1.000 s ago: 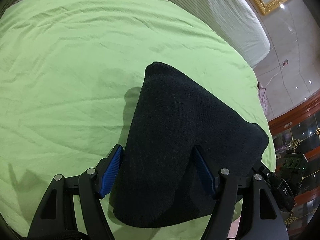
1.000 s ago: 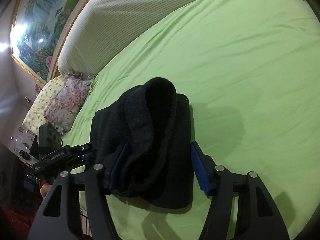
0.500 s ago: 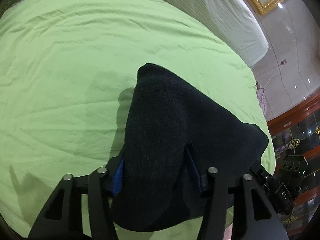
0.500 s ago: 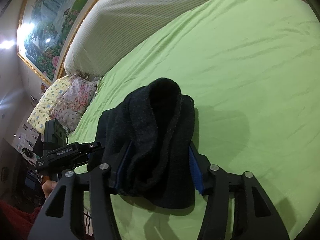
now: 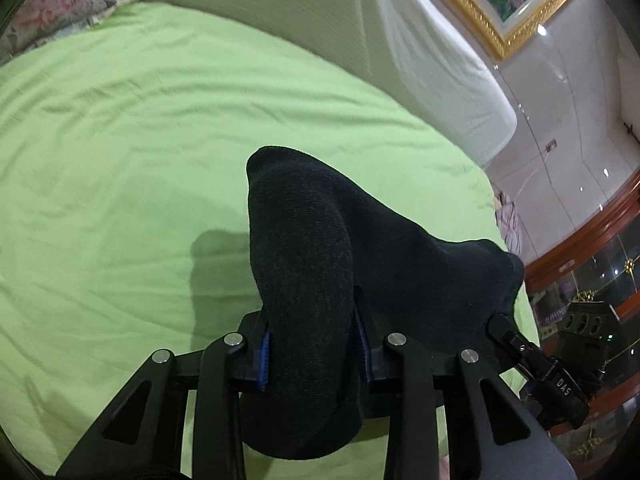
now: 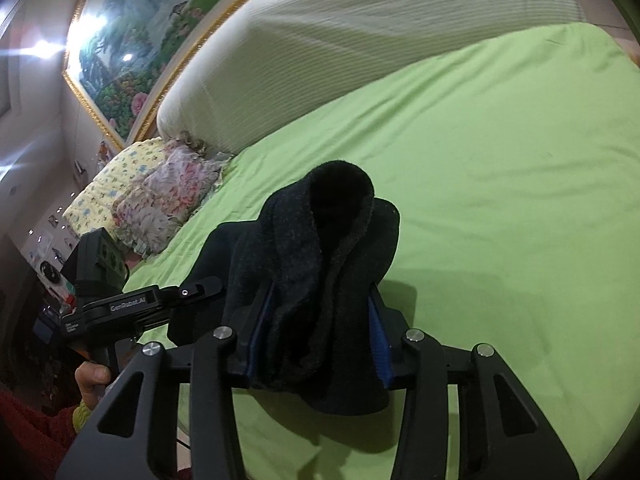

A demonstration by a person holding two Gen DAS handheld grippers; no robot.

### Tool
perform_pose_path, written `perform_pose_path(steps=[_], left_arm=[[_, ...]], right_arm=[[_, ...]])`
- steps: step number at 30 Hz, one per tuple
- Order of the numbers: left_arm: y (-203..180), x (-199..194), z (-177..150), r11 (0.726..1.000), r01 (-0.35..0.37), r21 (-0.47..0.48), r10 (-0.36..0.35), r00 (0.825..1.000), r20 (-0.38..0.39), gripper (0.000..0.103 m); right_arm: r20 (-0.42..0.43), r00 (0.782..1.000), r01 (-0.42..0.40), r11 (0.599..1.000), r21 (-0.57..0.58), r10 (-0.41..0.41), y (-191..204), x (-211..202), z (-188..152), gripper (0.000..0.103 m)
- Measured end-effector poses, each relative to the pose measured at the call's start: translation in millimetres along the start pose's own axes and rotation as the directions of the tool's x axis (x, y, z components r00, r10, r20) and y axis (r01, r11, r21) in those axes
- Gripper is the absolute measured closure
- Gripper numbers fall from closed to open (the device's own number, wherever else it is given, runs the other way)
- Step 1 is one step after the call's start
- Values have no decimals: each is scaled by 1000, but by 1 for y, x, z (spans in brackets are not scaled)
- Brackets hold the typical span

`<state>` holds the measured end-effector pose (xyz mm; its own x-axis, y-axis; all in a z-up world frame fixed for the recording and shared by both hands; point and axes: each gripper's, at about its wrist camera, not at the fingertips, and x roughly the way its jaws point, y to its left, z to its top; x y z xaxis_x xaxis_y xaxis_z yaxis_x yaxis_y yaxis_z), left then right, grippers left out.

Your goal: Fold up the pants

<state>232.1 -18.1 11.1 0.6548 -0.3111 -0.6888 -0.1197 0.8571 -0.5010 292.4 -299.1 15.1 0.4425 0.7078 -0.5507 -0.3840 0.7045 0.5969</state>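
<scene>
The dark folded pants (image 5: 316, 264) hang as a thick bundle above the green bed sheet (image 5: 120, 152). My left gripper (image 5: 312, 352) is shut on one end of the bundle, its blue pads pressed into the cloth. My right gripper (image 6: 318, 340) is shut on the other end of the pants (image 6: 320, 264), blue pads on both sides. The left gripper also shows in the right wrist view (image 6: 200, 290), and the right gripper shows in the left wrist view (image 5: 500, 326). The fingertips are hidden by cloth.
A white striped bolster (image 6: 360, 48) lies along the far side of the bed. Floral pillows (image 6: 152, 204) sit at its left end. A gold-framed painting (image 6: 160, 24) hangs behind. A wooden cabinet (image 5: 592, 248) stands beyond the bed's right edge.
Both grippers have closed from open onto the pants and lifted the bundle off the sheet. The views have tilted up toward the bolster.
</scene>
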Motion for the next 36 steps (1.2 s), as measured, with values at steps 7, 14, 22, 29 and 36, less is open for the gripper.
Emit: perform_pose_path(steps=[7, 14, 22, 29, 36], left_arm=[[10, -21, 19, 999, -51, 18, 50, 996, 72, 71], [36, -15, 50, 995, -98, -16, 99, 990, 100, 70], [63, 0, 83, 989, -139, -43, 143, 983, 112, 70], [77, 16, 95, 984, -170, -44, 174, 979, 107, 70], [87, 25, 95, 983, -179, -46, 183, 978, 98, 69]], right_arm=[[-19, 999, -45, 998, -39, 44, 17, 32, 23, 58], [-35, 998, -58, 996, -66, 55, 25, 75, 49, 58], [-49, 996, -73, 994, -79, 70, 24, 118, 69, 58], [-80, 996, -55, 995, -80, 49, 17, 147, 76, 58], [-88, 996, -26, 997, -75, 20, 4, 156, 74, 55]])
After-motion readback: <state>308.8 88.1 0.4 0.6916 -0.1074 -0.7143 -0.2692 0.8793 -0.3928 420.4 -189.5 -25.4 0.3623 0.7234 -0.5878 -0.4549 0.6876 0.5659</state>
